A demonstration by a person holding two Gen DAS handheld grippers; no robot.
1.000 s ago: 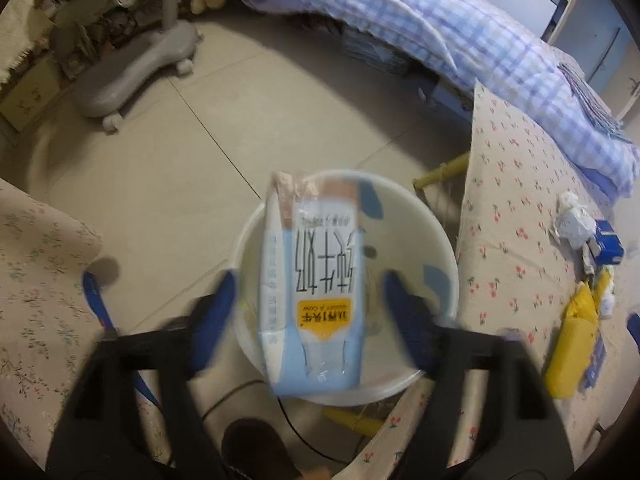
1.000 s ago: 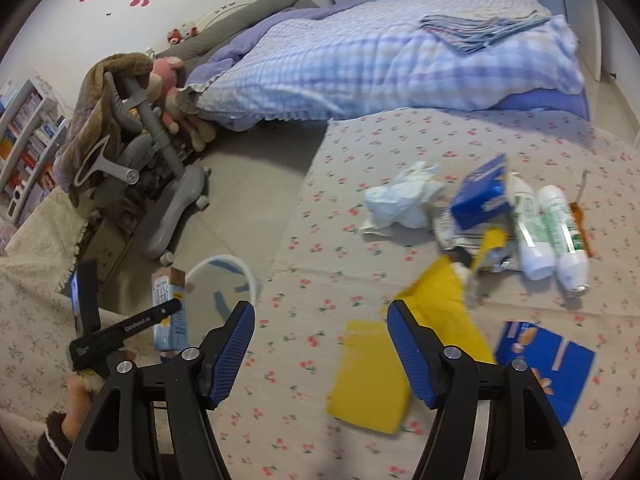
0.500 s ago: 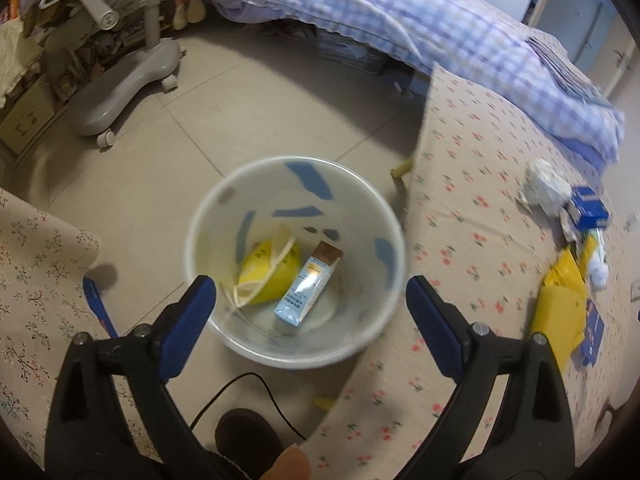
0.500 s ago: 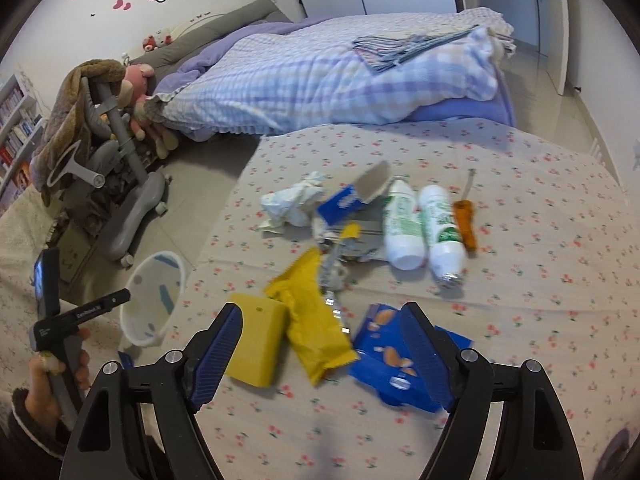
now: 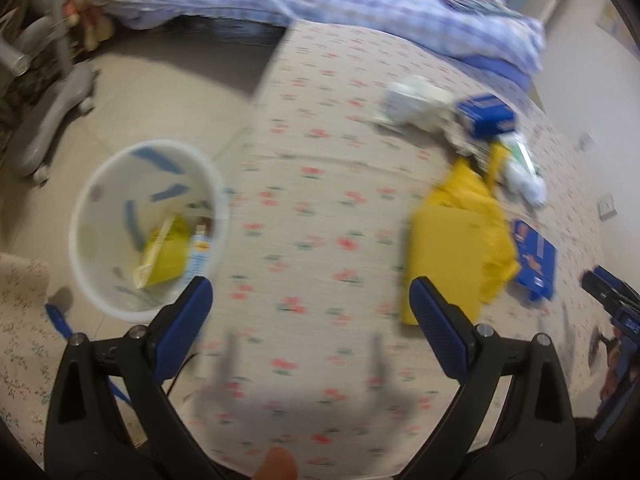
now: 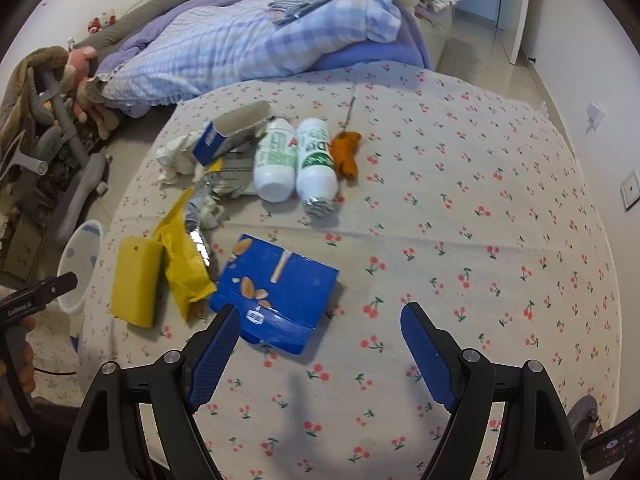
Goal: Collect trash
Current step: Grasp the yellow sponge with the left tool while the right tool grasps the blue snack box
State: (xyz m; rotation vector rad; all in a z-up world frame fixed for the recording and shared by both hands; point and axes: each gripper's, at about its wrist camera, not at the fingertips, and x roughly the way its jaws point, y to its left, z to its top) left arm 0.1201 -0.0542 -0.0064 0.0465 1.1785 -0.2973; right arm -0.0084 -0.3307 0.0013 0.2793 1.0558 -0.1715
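Observation:
A white trash bin stands on the floor left of the table and holds a yellow wrapper and a light blue milk carton. My left gripper is open and empty over the table's left part. My right gripper is open and empty, just in front of a flat blue box. Trash lies on the cherry-print table: a yellow block, a yellow bag, two white bottles, an orange scrap, a small blue carton and crumpled paper.
A bed with a checked purple quilt runs behind the table. A grey chair base stands on the floor at the left. The bin also shows in the right wrist view beside the table's left edge.
The milk carton left my left gripper and now lies in the bin. My left gripper swung right from over the bin to over the table. My right gripper moved right and up to the blue box.

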